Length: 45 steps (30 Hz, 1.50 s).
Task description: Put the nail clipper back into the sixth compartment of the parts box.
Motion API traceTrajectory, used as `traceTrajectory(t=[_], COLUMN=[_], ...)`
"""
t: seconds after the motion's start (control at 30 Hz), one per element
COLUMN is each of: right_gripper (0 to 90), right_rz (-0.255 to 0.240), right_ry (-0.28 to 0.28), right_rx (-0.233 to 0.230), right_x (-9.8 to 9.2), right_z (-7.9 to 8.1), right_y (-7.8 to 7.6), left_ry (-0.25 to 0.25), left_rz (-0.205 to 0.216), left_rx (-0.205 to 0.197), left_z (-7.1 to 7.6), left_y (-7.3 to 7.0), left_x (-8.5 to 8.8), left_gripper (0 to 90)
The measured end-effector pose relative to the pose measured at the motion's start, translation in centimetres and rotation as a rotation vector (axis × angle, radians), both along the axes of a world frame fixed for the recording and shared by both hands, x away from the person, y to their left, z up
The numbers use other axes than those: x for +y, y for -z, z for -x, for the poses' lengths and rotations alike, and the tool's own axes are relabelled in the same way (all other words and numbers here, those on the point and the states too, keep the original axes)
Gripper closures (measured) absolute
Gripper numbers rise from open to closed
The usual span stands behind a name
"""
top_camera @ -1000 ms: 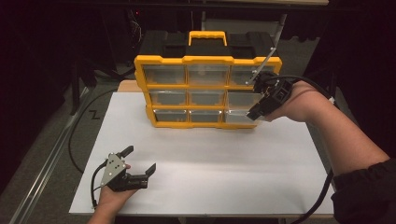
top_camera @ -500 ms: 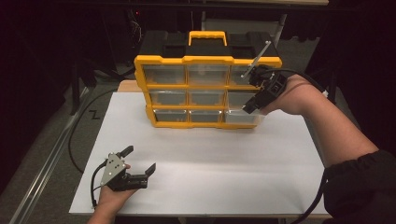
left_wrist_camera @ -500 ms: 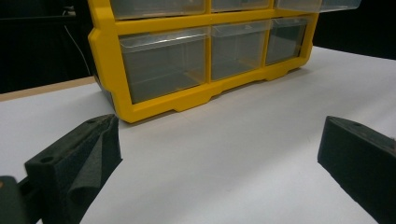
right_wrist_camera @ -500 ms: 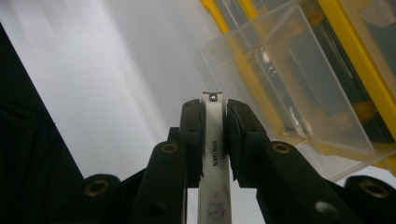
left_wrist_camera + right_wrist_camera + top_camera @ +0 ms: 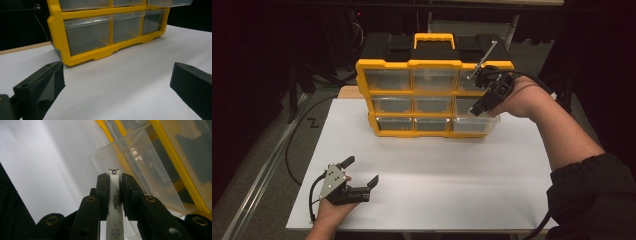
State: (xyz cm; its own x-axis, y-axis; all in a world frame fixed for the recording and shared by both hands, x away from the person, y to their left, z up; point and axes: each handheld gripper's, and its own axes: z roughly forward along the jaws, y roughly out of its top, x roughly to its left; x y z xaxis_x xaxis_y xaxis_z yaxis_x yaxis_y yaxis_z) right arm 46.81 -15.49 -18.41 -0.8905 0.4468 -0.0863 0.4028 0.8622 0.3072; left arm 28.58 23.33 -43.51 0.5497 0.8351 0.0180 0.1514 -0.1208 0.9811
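Observation:
A yellow organizer (image 5: 412, 64) (image 5: 58, 37) with clear drawers and a black top stands at the back of the white table. Its bottom-right drawer (image 5: 477, 122) (image 5: 140, 165) is pulled out. My right gripper (image 5: 477, 107) (image 5: 115, 178) hangs just above that open drawer, shut on a thin white pen-like stick (image 5: 114, 202). The stick's long end (image 5: 484, 57) juts up past the organizer's top corner. Near the table's front left, my left gripper (image 5: 362, 171) (image 5: 117, 82) rests in a hand, open, with nothing between its jaws.
The white table sheet (image 5: 452, 175) stretches between the organizer and the front edge. A black cable (image 5: 292, 145) loops along the table's left side. A yellow carry handle (image 5: 433, 39) tops the organizer. Dark surroundings lie beyond the table.
My right gripper with the white stick has shifted slightly up and left at the organizer's right column. The left gripper has stayed put.

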Motion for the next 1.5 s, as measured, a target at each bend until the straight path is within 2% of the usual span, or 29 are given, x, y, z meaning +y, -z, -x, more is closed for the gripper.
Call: traceTrajectory(t=[0.3, 0.77, 1.07, 1.3, 1.5], right_gripper=[79.4, 79.3, 79.3, 79.3, 79.3], right_rz=[-0.007, 0.032, 0.043, 0.051, 0.048], right_ry=[0.003, -0.02, -0.036, -0.052, -0.053], right_rx=[-0.018, -0.032, -0.039, -0.027, -0.018], right_x=[-0.3, 0.2, 0.4, 0.8, 0.8], right_z=[-0.9, -1.7, -2.2, -2.7, -2.8], right_y=[-0.2, 0.3, 1.4, 2.7, 3.1], left_ry=[0.007, 0.009, 0.009, 0.008, 0.008], left_rz=[0.001, -0.002, -0.002, -0.001, -0.001], left_rx=[0.001, 0.0, 0.002, 0.001, 0.004], left_z=[0.0, 0.0, 0.0, 0.1, 0.0], left_y=[0.0, 0.0, 0.0, 0.0, 0.1], left_x=[0.0, 0.0, 0.0, 0.0, 0.1], left_gripper=[0.3, 0.3, 0.3, 0.3, 0.3])
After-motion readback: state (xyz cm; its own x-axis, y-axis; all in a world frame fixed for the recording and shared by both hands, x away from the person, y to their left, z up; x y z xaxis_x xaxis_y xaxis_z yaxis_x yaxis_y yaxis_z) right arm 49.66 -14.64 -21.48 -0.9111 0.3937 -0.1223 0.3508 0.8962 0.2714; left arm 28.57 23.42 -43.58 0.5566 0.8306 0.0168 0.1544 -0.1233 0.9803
